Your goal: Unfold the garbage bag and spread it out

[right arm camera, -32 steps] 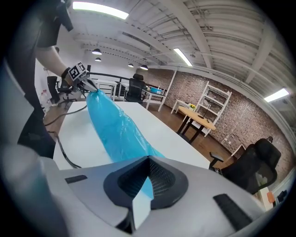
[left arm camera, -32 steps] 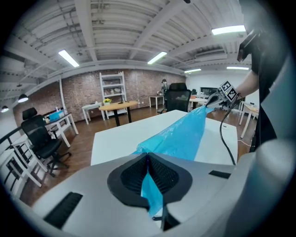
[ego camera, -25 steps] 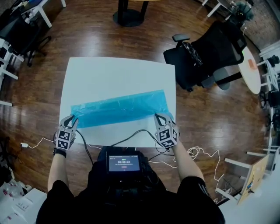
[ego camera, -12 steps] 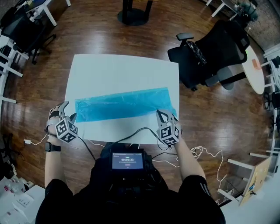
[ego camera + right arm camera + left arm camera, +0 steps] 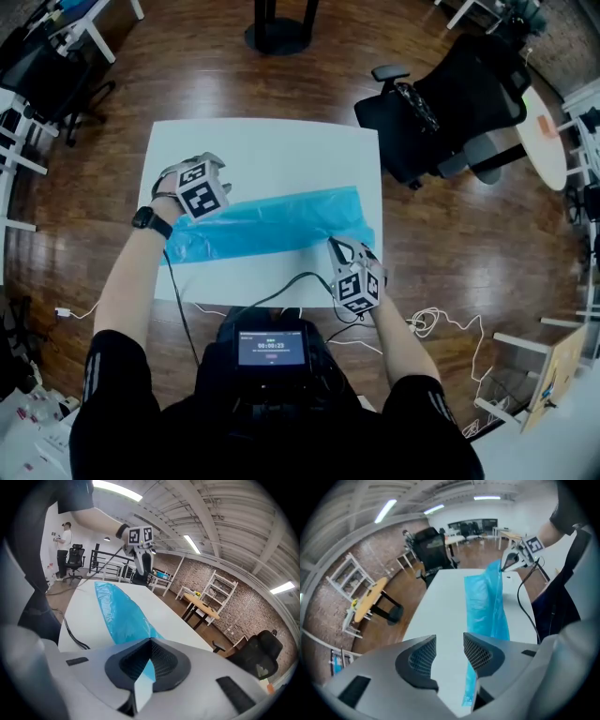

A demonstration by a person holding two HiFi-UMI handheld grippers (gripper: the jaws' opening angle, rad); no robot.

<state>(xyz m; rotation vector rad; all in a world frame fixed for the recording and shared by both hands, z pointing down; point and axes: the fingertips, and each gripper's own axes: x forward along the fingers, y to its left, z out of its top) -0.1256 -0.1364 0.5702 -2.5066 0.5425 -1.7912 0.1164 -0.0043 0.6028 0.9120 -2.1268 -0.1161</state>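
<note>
A blue garbage bag [image 5: 272,220] lies in a long strip across the white table [image 5: 272,155]. My right gripper [image 5: 337,248] is shut on its near right corner, and that end is lifted a little. In the right gripper view the blue film [image 5: 119,613] runs from the closed jaws [image 5: 150,644] across the table. My left gripper [image 5: 199,171] hovers above the bag's far left end, pointing steeply down. Its jaws [image 5: 449,641] have just been closing but stand apart with only bare table between them. The bag's edge [image 5: 485,602] passes just right of the gap.
A black office chair [image 5: 441,112] stands off the table's far right corner. A black cable [image 5: 272,295] crosses the table's near edge toward a screen [image 5: 270,349] on my chest. A round table base [image 5: 277,33] stands beyond the far edge, and white desks [image 5: 19,141] at the left.
My left gripper let go of the bag's near left corner, swung out past the table's left edge, then moved up over the bag's far left end. The right gripper held still.
</note>
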